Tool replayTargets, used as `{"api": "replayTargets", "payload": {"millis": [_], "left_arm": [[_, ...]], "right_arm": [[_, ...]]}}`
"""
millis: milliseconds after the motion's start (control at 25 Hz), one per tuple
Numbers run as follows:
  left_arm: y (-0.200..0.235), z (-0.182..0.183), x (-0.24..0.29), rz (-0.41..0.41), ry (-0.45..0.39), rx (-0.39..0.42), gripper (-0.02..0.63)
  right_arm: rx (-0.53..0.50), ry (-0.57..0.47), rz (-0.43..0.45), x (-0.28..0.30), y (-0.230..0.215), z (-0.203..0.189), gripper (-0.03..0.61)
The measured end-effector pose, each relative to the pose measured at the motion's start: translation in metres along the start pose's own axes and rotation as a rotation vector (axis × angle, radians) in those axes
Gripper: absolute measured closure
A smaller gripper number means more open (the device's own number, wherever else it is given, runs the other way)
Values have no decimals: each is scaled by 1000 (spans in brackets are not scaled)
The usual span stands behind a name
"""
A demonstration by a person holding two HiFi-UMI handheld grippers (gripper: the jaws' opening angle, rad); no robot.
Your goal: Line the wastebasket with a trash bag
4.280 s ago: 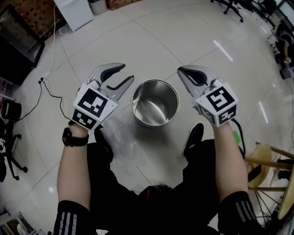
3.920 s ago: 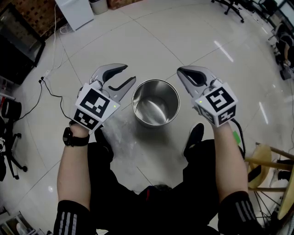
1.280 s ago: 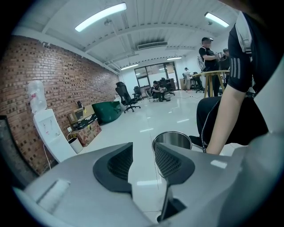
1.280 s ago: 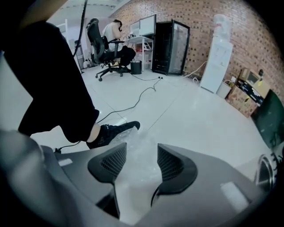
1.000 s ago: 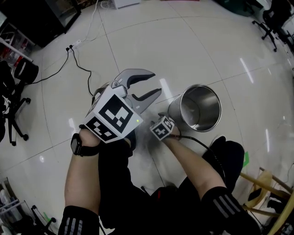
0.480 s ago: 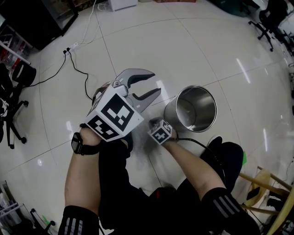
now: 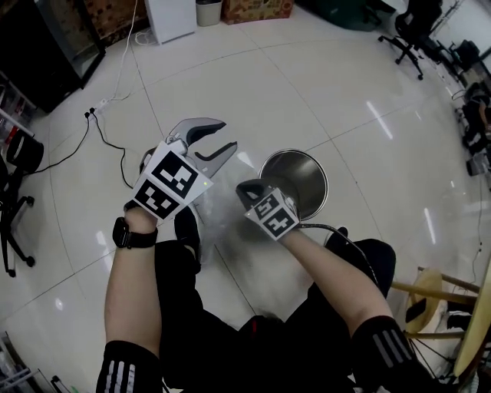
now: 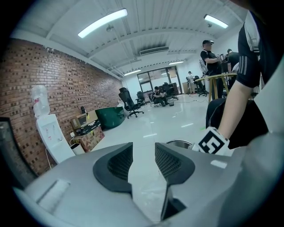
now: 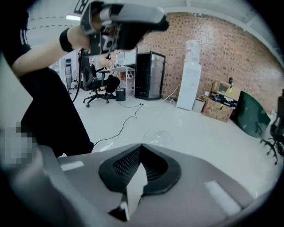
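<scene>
The shiny metal wastebasket [image 7: 301,184] stands upright on the tiled floor; its rim [image 8: 179,143] shows just past the left jaws. A clear trash bag [image 7: 219,218] hangs crumpled to the left of it, over the floor in front of my knees. My right gripper [image 7: 241,187] is shut on a fold of the bag; the film [image 9: 135,186] shows pinched between its pads. My left gripper [image 7: 228,134] hovers above and to the left, jaws apart with nothing gripped. Through its gap [image 8: 143,148] some of the film [image 8: 148,197] shows lower down.
A power strip and black cable [image 7: 115,142] lie on the floor to the left, with an office chair [image 7: 15,196] beyond. A wooden stool [image 7: 437,292] stands at the right. A white water dispenser [image 7: 170,17] and boxes line the far wall. People stand in the distance [image 8: 211,57].
My right gripper has come up off the floor beside the wastebasket, bringing the clear bag with it. The left gripper has stayed open and has barely moved.
</scene>
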State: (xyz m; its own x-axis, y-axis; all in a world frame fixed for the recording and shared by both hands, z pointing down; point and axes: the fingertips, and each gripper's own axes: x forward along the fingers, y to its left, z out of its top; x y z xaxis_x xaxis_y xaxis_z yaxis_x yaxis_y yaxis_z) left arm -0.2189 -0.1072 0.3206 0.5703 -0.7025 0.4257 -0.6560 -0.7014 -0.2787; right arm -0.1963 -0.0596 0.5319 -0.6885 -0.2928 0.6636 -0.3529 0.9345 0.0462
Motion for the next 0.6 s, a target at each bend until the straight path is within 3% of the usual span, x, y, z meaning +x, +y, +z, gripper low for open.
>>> {"api": "replayTargets", "payload": {"millis": [320, 480, 600], "left_arm": [[-4, 12, 20, 2, 5, 18, 463], [-6, 11, 31, -4, 27, 23, 463], [-11, 8, 43, -21, 60, 27, 463]], "right_arm": [[-28, -86, -141, -97, -83, 31, 571], [3, -74, -197, -129, -117, 17, 571], [27, -13, -215, -143, -136, -14, 571]]}}
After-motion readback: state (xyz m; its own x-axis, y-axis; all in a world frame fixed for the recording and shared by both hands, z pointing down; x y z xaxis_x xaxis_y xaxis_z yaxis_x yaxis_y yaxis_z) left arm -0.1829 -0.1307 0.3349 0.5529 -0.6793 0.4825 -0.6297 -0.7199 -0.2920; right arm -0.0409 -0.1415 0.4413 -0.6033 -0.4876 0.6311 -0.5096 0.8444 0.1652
